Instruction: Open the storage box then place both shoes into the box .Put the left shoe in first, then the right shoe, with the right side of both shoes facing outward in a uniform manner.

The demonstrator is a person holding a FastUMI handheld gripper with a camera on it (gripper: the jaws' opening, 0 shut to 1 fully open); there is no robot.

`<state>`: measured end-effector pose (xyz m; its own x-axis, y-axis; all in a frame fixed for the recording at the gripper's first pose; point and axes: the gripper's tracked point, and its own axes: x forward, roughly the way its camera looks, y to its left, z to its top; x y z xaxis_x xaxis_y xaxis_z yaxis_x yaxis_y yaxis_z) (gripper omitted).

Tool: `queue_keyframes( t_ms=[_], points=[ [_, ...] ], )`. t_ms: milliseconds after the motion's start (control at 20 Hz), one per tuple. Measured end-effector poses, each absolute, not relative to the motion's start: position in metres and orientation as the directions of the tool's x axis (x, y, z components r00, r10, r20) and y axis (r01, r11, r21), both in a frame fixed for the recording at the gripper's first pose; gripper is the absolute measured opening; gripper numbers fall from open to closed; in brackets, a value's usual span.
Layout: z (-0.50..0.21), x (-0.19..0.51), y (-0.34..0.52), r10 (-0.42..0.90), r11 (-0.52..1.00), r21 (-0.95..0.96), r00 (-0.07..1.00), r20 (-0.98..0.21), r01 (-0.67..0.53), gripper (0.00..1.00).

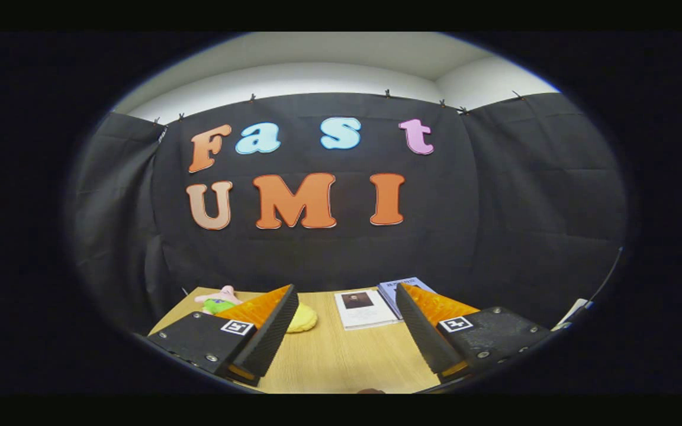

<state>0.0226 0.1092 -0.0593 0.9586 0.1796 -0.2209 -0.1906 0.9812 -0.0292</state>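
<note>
gripper view: gripper (344, 322) held level over the wooden table (341, 361), fingers wide apart, nothing between them. beyond the tips: yellow soft thing (304, 319) and pink plush toy (218, 300) at 11 o'clock, white booklet (363, 307) at 12, blue booklet (403, 287) at 1. storage box and shoes: cannot tell where. risk: reaching down unsighted could knock the booklets or toy.

Gripper (347, 307): fingers spread wide, nothing between them, held above the table.
Table (341, 361): light wood.
Booklet (364, 307): white, flat, beyond the fingers.
Blue book (393, 288): beside the booklet.
Yellow toy (304, 319): by left finger.
Pink toy (219, 300): beyond the left finger.
</note>
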Motion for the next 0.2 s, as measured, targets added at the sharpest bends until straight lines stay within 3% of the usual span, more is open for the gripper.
queue_keyframes(
  t_ms=[200],
  points=[
    [-0.0507,0.0251,0.1178,0.201,0.979,0.007,0.959,-0.200,-0.204,0.98]
  ],
)
